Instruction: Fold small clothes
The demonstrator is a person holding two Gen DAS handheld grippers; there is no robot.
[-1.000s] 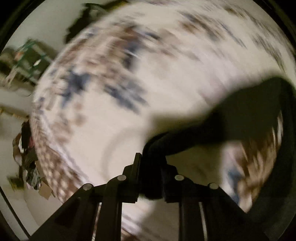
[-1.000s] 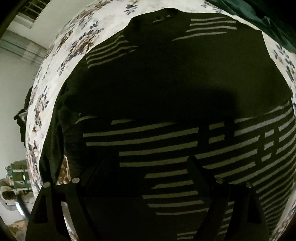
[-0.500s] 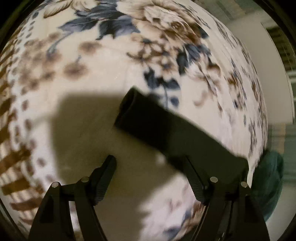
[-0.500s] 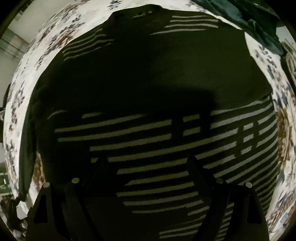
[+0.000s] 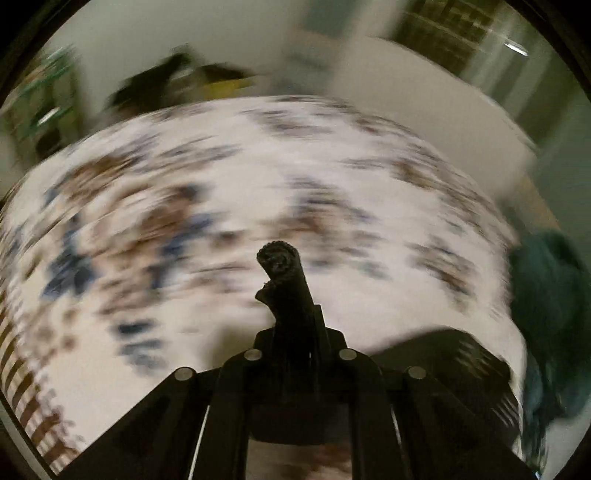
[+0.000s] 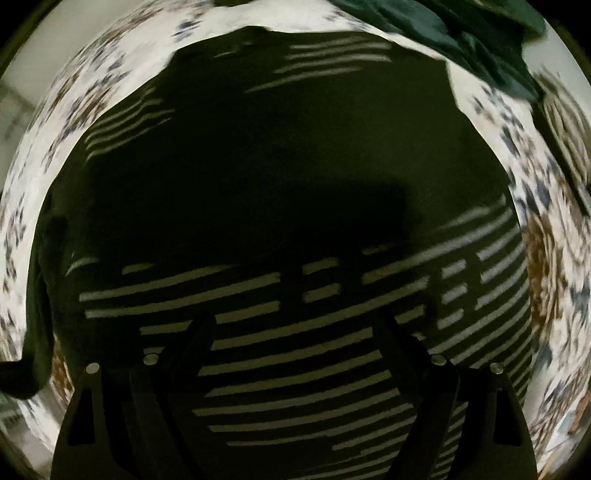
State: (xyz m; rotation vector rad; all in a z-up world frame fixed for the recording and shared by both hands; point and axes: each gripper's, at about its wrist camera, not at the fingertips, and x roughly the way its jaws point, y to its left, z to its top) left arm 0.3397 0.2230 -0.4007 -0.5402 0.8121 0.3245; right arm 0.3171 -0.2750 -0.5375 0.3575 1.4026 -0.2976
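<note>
Half a second ago the left gripper [image 5: 295, 325] had its fingers spread beside the sleeve; now they are clenched on the sleeve [image 5: 286, 280], whose rolled dark cuff sticks out past the tips, lifted above the floral bedspread [image 5: 229, 177]. Left view is motion-blurred. More of the sweater shows at lower right, with a green cloth [image 5: 546, 295] near the bed's right edge. Right gripper [image 6: 295, 332] hovers over the sweater [image 6: 295, 166], fingers released and wide apart, nothing between them. Sweater is black with pale stripes, spread flat on the bedspread [image 6: 546, 258], collar at the far end. Green cloth [image 6: 461, 33] lies just beyond its upper right shoulder.
</note>
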